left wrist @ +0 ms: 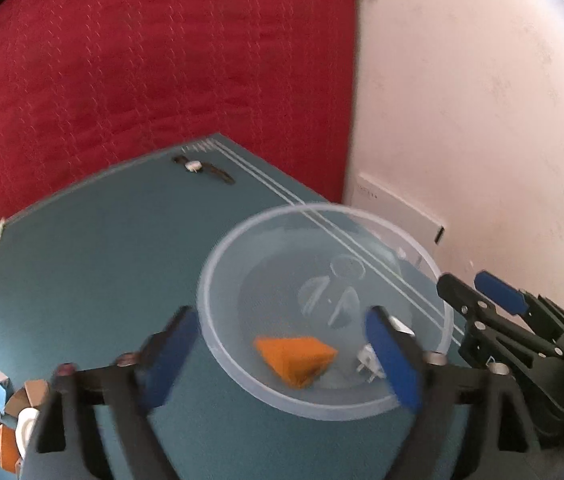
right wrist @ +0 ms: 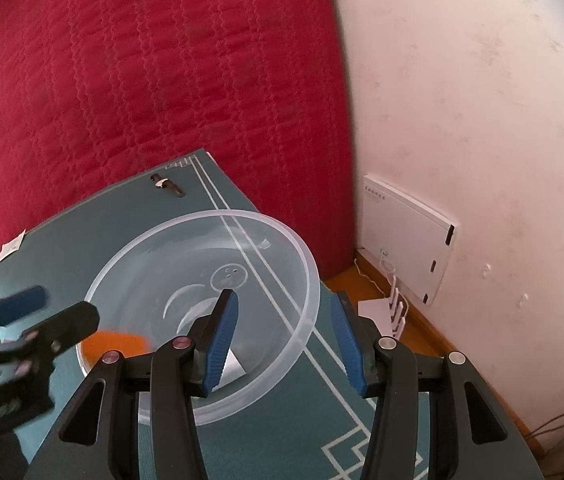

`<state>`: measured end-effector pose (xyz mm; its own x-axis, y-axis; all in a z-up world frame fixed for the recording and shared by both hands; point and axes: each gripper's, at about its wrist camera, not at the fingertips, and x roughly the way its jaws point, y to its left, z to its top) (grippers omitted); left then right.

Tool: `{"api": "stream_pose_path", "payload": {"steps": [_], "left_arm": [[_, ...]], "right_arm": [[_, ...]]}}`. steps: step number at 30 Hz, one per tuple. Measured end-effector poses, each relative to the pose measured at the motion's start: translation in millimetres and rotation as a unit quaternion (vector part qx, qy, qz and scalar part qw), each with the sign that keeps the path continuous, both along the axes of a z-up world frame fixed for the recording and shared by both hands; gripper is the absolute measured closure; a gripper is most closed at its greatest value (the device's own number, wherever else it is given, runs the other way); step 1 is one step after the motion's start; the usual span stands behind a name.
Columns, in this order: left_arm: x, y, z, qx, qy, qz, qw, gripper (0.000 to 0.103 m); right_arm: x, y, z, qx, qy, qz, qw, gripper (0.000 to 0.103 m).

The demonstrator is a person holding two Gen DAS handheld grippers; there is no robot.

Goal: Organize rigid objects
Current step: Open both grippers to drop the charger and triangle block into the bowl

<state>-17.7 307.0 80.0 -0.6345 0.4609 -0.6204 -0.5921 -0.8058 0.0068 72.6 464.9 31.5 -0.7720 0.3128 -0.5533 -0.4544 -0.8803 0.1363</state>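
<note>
Both grippers spread open around a clear round plastic bowl (left wrist: 324, 312) on the teal worktop (left wrist: 101, 280).
An orange wedge-shaped block (left wrist: 296, 360) lies inside, long axis across the view, beside a small white plug-like piece (left wrist: 368, 362). Left gripper (left wrist: 282, 360) straddles the bowl's near rim, released; right gripper (right wrist: 284, 334) straddles its right rim, released.

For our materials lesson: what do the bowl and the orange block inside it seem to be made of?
Bowl: probably plastic, clear and slightly frosted; the mat's white lines show through it. Orange block: matte and flat-faced, possibly foam, wood or plastic; blur leaves it open.
</note>
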Motion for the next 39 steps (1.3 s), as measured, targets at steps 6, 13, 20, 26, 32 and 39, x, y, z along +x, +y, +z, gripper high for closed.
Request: {"api": "stream_pose_path", "payload": {"steps": [6,13,20,26,32,39], "left_arm": [[0,-8,1,-0.002,-0.002,0.013,0.9999,0.006],[2,-20,1,-0.011,0.025,0.037,0.9989,0.001],[2,-29,1,-0.013,0.028,0.053,0.9981,0.001],[3,-38,1,-0.021,0.032,0.071,0.9967,0.001],[4,-45,4,-0.022,0.040,0.084,0.9954,0.001],[10,-58,6,-0.022,0.049,0.099,0.9937,0.000]], "right_arm": [[0,-3,-1,0.002,0.005,0.007,1.000,0.053],[1,-11,3,0.000,0.020,0.024,1.000,0.048],[-1,-21,5,0.003,0.023,0.036,0.999,0.047],[-1,-23,4,0.004,0.020,0.036,0.999,0.046],[0,-30,4,0.010,0.023,0.043,0.999,0.042],[-1,-44,2,0.024,0.022,0.060,0.998,0.042]]}}
